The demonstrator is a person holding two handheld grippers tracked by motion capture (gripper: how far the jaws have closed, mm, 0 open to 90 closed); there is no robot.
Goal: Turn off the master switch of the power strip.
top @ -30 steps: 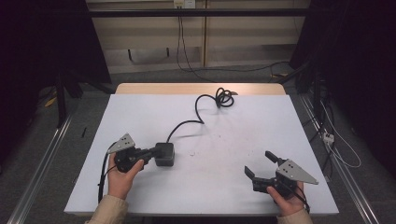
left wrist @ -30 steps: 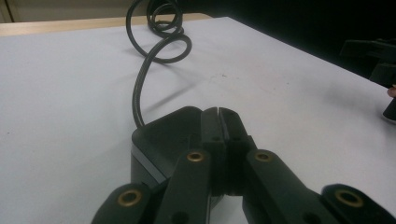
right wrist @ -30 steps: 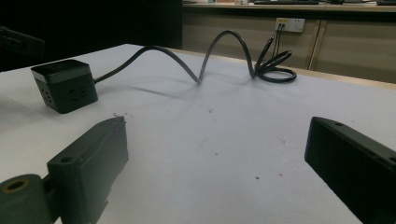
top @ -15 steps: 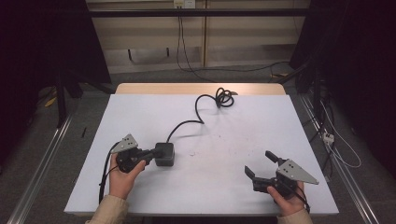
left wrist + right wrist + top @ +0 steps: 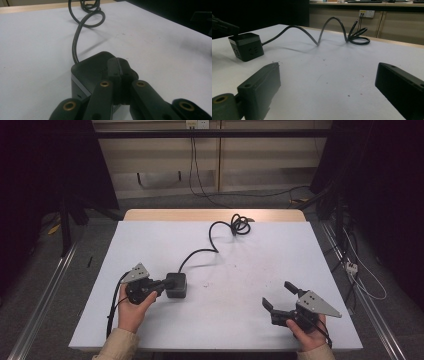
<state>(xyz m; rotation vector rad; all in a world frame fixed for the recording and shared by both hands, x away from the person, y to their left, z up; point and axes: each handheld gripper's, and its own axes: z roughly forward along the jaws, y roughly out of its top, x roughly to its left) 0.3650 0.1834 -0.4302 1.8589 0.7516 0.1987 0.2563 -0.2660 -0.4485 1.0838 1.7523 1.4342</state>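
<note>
power cube (image 5: 176,284) just beyond closed left claw (image 5: 162,283) tips, touching.

table: white rectangular tabletop (image 5: 230,320) bore everything | socket: black cube-shaped power socket block (image 5: 176,285) sat left of centre, near front | cable: its thick black cable (image 5: 200,252) ran back to a coil at the far edge | left gripper (image 5: 162,284) touched the block's left side | right gripper (image 5: 279,297) rested front right, well apart

the power cube (image 5: 176,285) looks matt black plastic, its cable (image 5: 214,240) smooth rubbery black; beneath it the table (image 5: 250,270) is matt white, edged in pale wood.
</note>
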